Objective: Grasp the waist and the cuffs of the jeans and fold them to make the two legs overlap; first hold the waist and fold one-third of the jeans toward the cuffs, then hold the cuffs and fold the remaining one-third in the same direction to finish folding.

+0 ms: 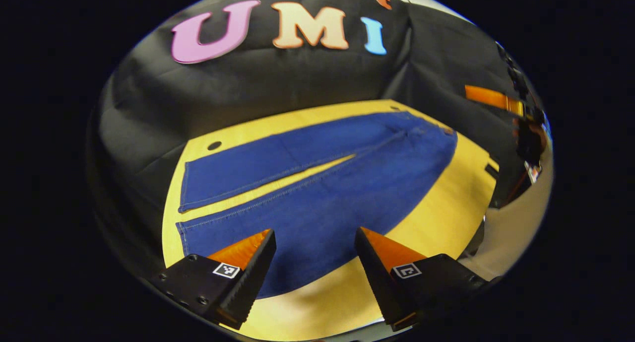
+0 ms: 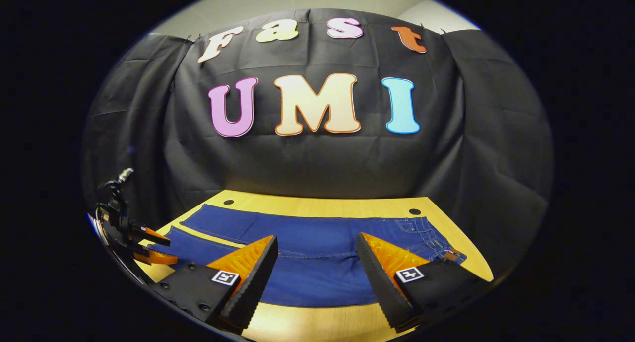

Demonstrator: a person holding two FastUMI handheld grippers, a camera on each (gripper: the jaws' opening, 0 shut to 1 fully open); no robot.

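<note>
Both grippers, left [image 1: 315, 242] and right [image 2: 316, 250], hover with fingers spread wide, gripping nothing. Jeans [image 1: 317, 183] lie flat on the table [image 1: 446, 203], legs apart, waist toward 2 o'clock in the left gripper view; fingers hide the near hem.

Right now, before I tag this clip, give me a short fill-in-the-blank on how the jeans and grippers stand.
1. The jeans lie spread flat on the ____, not yet folded.
2. The two legs lie ____, with a strip of wood showing between them.
3. The fingers of the left gripper are ____, holding nothing.
4. The right gripper hovers with its fingers ____.

Missing words: table; apart; open; open
</note>
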